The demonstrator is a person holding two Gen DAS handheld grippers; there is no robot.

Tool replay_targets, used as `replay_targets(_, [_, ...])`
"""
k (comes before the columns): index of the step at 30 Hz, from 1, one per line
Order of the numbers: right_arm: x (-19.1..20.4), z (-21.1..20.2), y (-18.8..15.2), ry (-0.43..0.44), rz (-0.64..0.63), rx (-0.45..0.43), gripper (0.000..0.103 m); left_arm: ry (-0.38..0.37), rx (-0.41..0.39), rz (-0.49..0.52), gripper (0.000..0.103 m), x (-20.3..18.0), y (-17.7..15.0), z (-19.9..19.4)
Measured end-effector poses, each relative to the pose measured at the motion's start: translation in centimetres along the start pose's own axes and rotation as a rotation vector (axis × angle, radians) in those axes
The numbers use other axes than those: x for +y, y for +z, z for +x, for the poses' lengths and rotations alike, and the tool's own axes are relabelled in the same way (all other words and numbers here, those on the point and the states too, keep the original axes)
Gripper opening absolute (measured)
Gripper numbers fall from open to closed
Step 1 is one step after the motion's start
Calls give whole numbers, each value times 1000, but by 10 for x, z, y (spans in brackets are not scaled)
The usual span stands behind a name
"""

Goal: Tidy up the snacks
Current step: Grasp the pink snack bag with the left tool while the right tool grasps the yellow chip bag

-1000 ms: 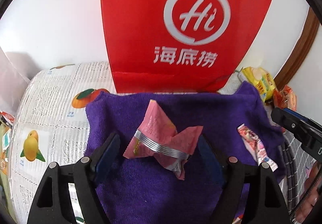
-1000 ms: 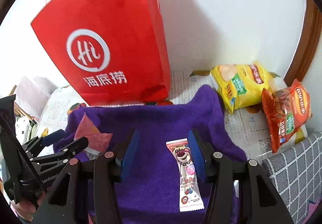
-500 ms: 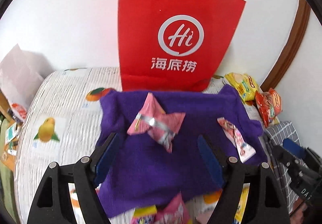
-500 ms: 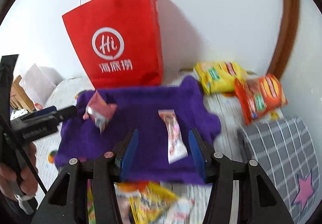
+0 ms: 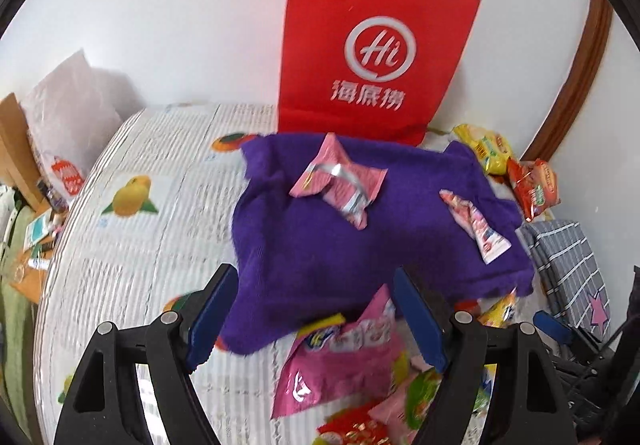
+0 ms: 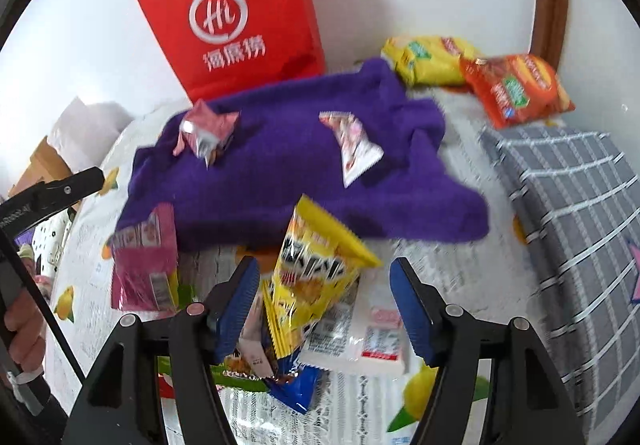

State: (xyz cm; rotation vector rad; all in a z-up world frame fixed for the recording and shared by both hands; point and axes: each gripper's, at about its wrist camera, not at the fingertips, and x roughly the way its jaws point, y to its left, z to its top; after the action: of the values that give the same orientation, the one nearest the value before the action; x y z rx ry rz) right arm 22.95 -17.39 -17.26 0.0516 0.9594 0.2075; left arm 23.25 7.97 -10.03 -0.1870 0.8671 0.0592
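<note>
Left wrist view: left gripper (image 5: pixel 316 309) fingers spread, nothing between them, hovering over near edge of purple cloth (image 5: pixel 320 245). Pink packet (image 5: pixel 340 357) lies just below, partly between finger tips. On cloth: crumpled pink wrapper (image 5: pixel 340 181), slim pink-white stick pack (image 5: pixel 476 225), apart. Red paper bag (image 5: pixel 372 49) upright behind cloth at wall.
Right wrist view: right gripper (image 6: pixel 324 301) also spread; yellow snack pack (image 6: pixel 316 277) between fingers, contact unclear. Yellow bag (image 6: pixel 428 57), orange bag (image 6: pixel 516 89) beyond cloth.

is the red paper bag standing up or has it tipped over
Upright. The red paper bag stands against the wall behind the purple cloth, logo facing forward and handles up. Whether it holds anything cannot be told.
</note>
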Motion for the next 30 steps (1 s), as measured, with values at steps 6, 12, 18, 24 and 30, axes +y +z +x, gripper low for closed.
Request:
replay_targets(6, [0,26,-3,-2,36,33,66,0,21,-30,79,13,-13,5])
replay_targets(12, [4,25,-6,19,25,-4,50,-36,57,-36,79,15,-27,10])
replay_targets(18, [6,3,-8,35,-7,-57,49,-36,89,-2,79,2,-40,18])
replay_targets(24, [-2,-18,-5,57,13,-105,49,-22,108,7,83,-9,-49,29])
replay_targets(30, [-9,-22,-11,69,14,-104,49,-21,138,-5,84,-14,-52,47])
